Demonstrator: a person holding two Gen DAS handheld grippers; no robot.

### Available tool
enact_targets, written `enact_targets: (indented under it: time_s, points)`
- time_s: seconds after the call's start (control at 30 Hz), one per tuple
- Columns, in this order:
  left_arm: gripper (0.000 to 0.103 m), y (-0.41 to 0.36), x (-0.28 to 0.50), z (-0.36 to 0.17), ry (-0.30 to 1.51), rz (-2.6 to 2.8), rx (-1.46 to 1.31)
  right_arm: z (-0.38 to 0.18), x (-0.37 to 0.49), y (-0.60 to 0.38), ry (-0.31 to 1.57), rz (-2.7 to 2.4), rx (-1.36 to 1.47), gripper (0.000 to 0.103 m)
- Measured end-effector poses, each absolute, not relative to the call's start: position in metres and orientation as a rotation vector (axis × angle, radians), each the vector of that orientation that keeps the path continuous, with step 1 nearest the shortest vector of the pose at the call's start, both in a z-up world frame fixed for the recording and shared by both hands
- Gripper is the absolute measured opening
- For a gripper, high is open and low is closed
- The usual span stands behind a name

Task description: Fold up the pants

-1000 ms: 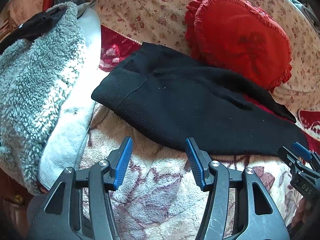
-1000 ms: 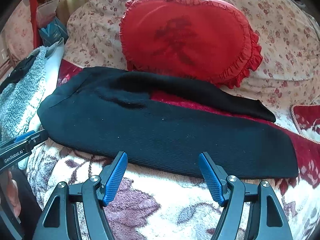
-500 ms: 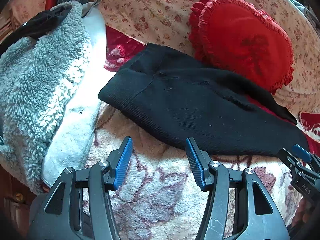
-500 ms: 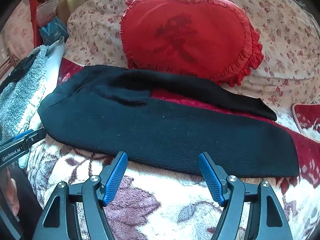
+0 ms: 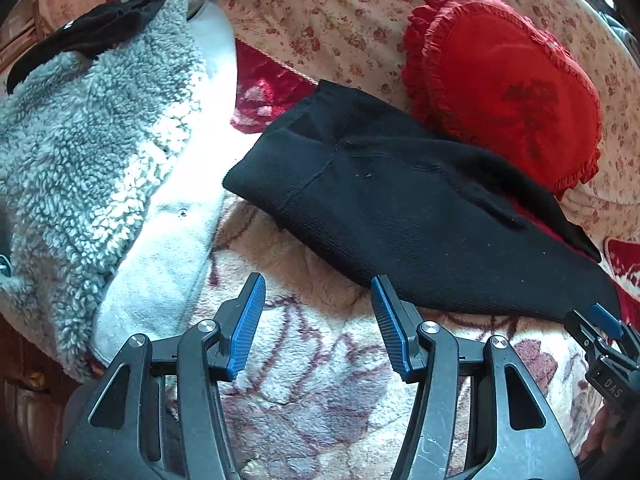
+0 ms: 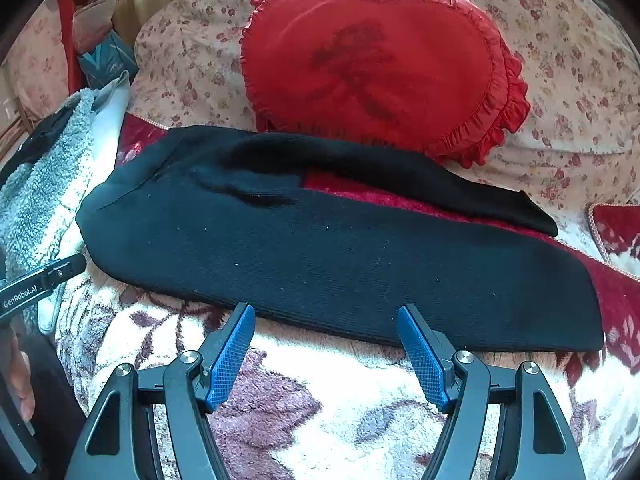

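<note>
Black knit pants (image 6: 320, 248) lie flat on a floral fleece blanket (image 6: 328, 408), waistband to the left, the two legs running right with a narrow gap between them. My right gripper (image 6: 326, 312) hovers open just short of the near leg's lower edge, nothing between its blue pads. In the left wrist view the same pants (image 5: 400, 208) stretch from the middle to the right. My left gripper (image 5: 318, 282) is open over the blanket (image 5: 312, 360), its right pad close to the pants' near edge. The right gripper (image 5: 592, 316) shows at that view's right edge.
A red heart-shaped cushion (image 6: 376, 64) leans on the flowered sofa back (image 6: 572, 92) right behind the pants. A grey fleece jacket (image 5: 92, 148) is piled on the left with a dark item (image 5: 84, 32) on top. A dark red throw (image 5: 264, 92) lies under the pants.
In the left wrist view the scene has shifted right and a little down, so more of the grey jacket shows. The right wrist view is nearly unchanged. Both grippers stay open.
</note>
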State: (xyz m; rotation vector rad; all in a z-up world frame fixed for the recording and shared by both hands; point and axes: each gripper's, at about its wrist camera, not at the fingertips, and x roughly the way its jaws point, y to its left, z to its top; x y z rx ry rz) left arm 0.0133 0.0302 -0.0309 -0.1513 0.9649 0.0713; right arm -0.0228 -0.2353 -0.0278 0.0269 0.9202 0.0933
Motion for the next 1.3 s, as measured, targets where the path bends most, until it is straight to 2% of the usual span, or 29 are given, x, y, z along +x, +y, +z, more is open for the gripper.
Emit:
enact_targets:
  time_s: [0.5,0.83,1.13,1.17,1.3]
  points:
    - [0.055,0.041,0.008,-0.031,0.971,0.093,-0.165,-0.032,-0.025,-0.231,0.931,0.11,0.01,0.072]
    - [0.055,0.063,0.014,-0.033,0.997,0.099,-0.3,-0.038,-0.031,-0.23,0.966,0.174,0.048,0.072]
    - [0.055,0.06,0.056,-0.047,1.047,0.1,-0.392,-0.051,-0.025,-0.21,0.917,0.153,-0.128,0.072]
    - [0.055,0.059,0.063,-0.05,1.06,0.092,-0.395,-0.053,-0.022,-0.206,0.909,0.155,-0.157,0.071]
    - [0.055,0.046,0.084,-0.06,1.091,0.078,-0.344,-0.06,-0.009,-0.19,0.85,0.186,-0.243,0.051]
